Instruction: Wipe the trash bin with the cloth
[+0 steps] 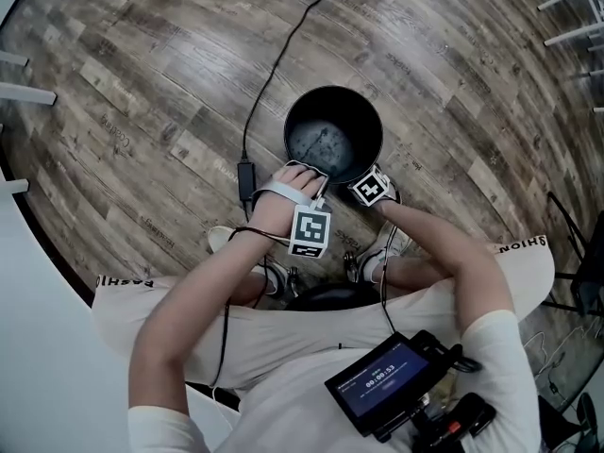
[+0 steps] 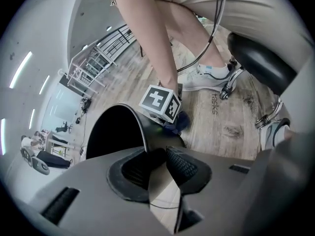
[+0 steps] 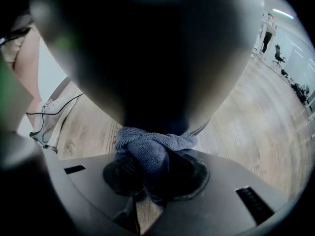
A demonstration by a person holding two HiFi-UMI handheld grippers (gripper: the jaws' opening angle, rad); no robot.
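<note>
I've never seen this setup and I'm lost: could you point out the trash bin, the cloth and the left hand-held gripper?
trash bin (image 1: pixel 326 144): head view, bare inner bottom.
cloth (image 3: pixel 152 149): right gripper view, bunched middle between the jaws.
left hand-held gripper (image 2: pixel 156 155): left gripper view, midway between its fingertips.

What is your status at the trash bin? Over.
Left gripper shut on rim of round black trash bin. Right gripper shut on bunched blue cloth, pressed to bin's outer wall. Black cable on floor, clear of bin.

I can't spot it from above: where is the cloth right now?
The cloth is clamped in the right gripper, against the trash bin on its outer wall, the side facing the person.
</note>
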